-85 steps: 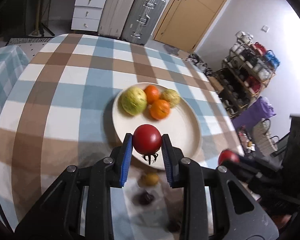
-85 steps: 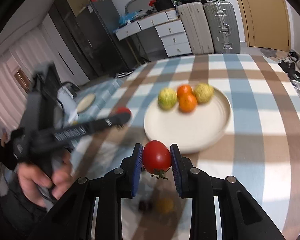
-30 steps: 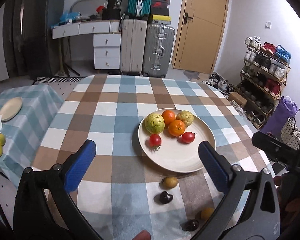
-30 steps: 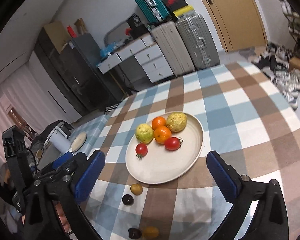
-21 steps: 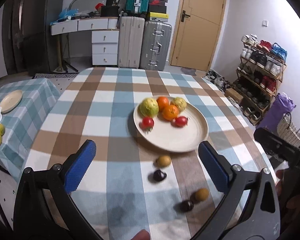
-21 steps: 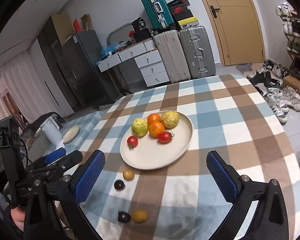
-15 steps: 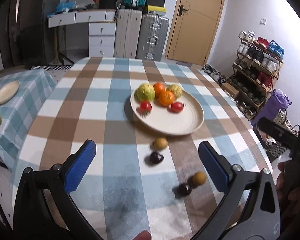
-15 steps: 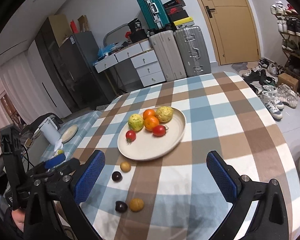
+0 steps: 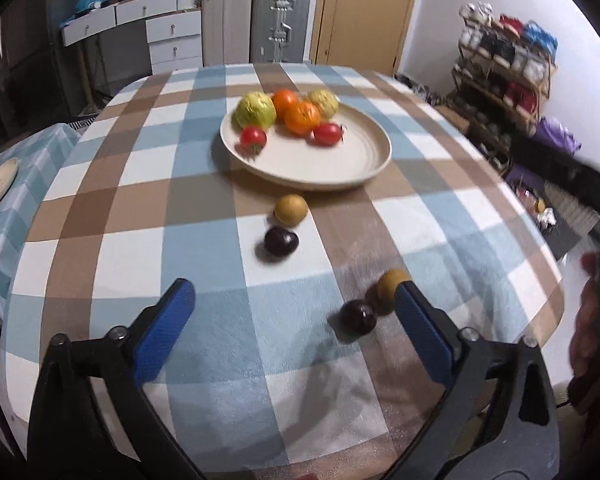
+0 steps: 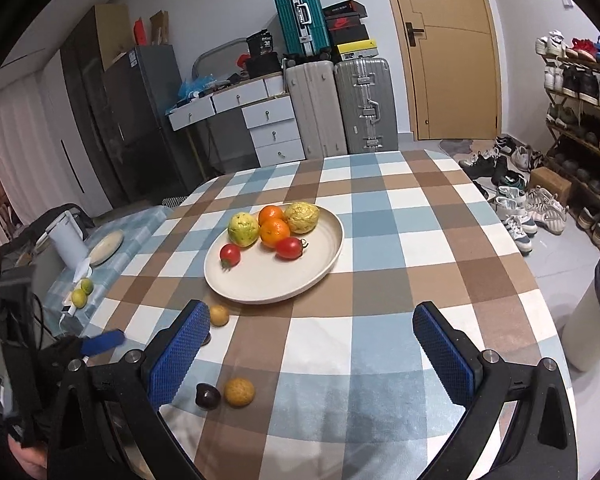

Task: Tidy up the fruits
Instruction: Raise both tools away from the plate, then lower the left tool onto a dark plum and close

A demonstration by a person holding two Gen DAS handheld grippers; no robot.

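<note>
I am holding my left tool (image 9: 290, 312) and my right tool (image 10: 312, 334) over the checkered table (image 10: 380, 320), both with their blue pads spread wide apart and gripping nothing. The cream plate (image 10: 260, 284) is carrying two tomatoes (image 10: 289, 248), two oranges and two yellow-green fruits, while two small yellow fruits (image 9: 291, 210) and two dark plums (image 9: 281, 241) are lying loose on the table nearer to me.

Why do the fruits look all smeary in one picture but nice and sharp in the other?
Left wrist view: motion blur smears the plate, the tomatoes and the dark plum. Right wrist view: the same plate and oranges look crisp, though the fisheye lens bends the table's checks.
</note>
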